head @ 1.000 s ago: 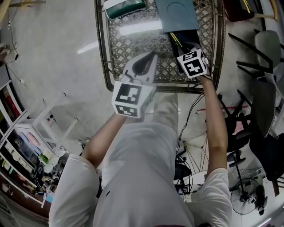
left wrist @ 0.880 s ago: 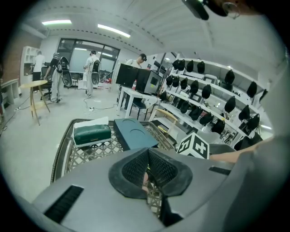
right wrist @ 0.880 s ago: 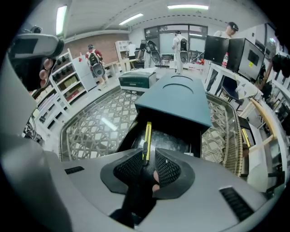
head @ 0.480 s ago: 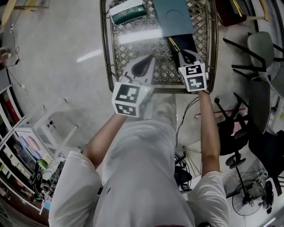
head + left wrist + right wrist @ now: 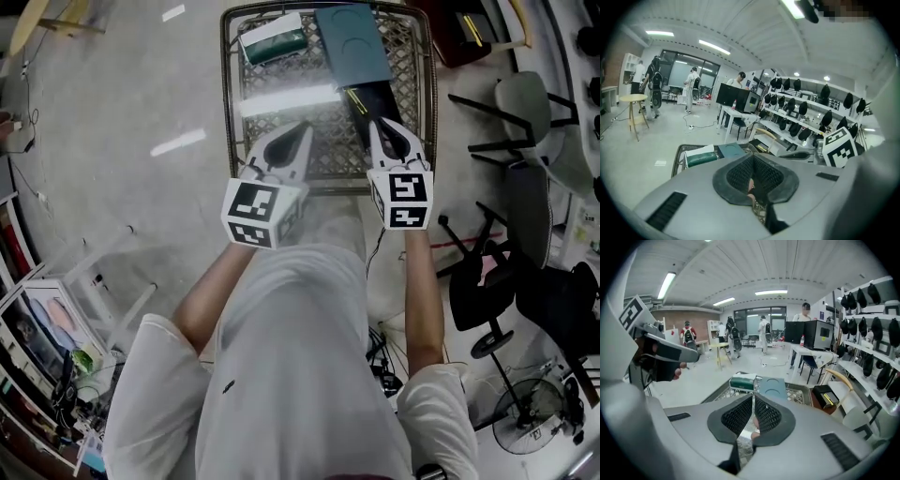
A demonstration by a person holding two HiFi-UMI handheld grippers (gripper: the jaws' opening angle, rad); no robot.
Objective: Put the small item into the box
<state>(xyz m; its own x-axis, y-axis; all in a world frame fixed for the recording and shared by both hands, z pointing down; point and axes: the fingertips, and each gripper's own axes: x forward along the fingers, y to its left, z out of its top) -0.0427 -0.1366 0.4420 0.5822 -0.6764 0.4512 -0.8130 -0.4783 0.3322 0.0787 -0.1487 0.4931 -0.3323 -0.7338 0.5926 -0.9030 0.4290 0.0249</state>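
Observation:
A wire-mesh table stands ahead of me. On it lie a green-and-white box, a blue-grey flat lid and an open black box with a yellow strip inside. No loose small item can be made out. My left gripper hovers over the table's near left part, jaws together. Beside the black box's near end my right gripper is also shut. Along their own jaws, the left gripper and the right gripper show pads meeting with nothing clearly held.
Black chairs and a grey chair crowd the right side, with a floor fan and cables behind me. Shelving stands at the left. Several people and a wooden stool are across the room.
Both grippers have drawn back toward the table's near edge. The right gripper has pulled away from the black box, and the left one has shifted a little left.

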